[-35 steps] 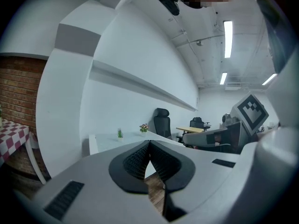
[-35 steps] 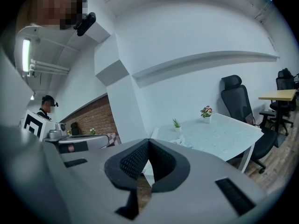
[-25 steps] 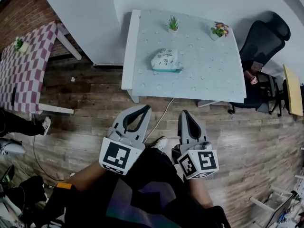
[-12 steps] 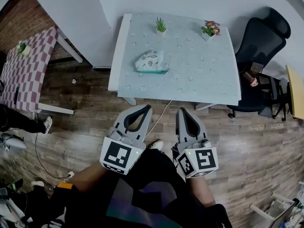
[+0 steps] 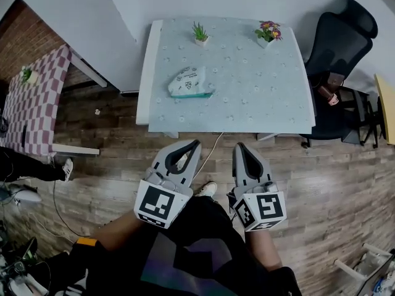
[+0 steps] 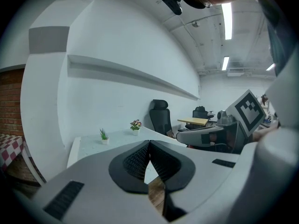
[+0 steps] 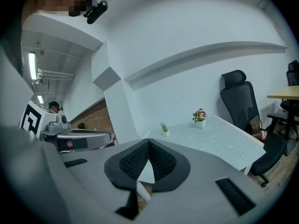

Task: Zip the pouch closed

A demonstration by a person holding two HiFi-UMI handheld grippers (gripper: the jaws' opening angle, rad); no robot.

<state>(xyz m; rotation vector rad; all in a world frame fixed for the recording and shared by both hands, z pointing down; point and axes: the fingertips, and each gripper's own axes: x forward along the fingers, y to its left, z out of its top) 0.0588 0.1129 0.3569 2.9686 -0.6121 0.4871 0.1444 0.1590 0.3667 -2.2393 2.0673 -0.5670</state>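
Nearest the camera, well short of the desk [image 5: 259,91]: left gripper [image 5: 195,144] and right gripper [image 5: 239,147], side by side over the wood floor, both pointing at the desk. Jaws of both are closed tip to tip with nothing in them, confirmed in each gripper view.

Pouch [image 5: 190,82] lies on the desk's left half, near its front-left corner, well apart from both grippers. It is white with dark print and a teal strip along the edge facing the person.

Handling, judged: looks soft and light, a slumped bag shape, so it should buckle under a pinch and slide on the smooth desk top if pulled one-handed. Best bet is one gripper pinning the end of the pouch beside the zip line while the other pinches the slider tab and draws it along. The slider is too small to make out, and I can't tell how far the zip is open.

Counts: 1 pouch, 2 grippers, 1 desk; at the desk's far edge 2 little pots, a green plant [image 5: 199,32] and a flowering plant [image 5: 266,32]; 1 black office chair [image 5: 342,39] at the desk's right side
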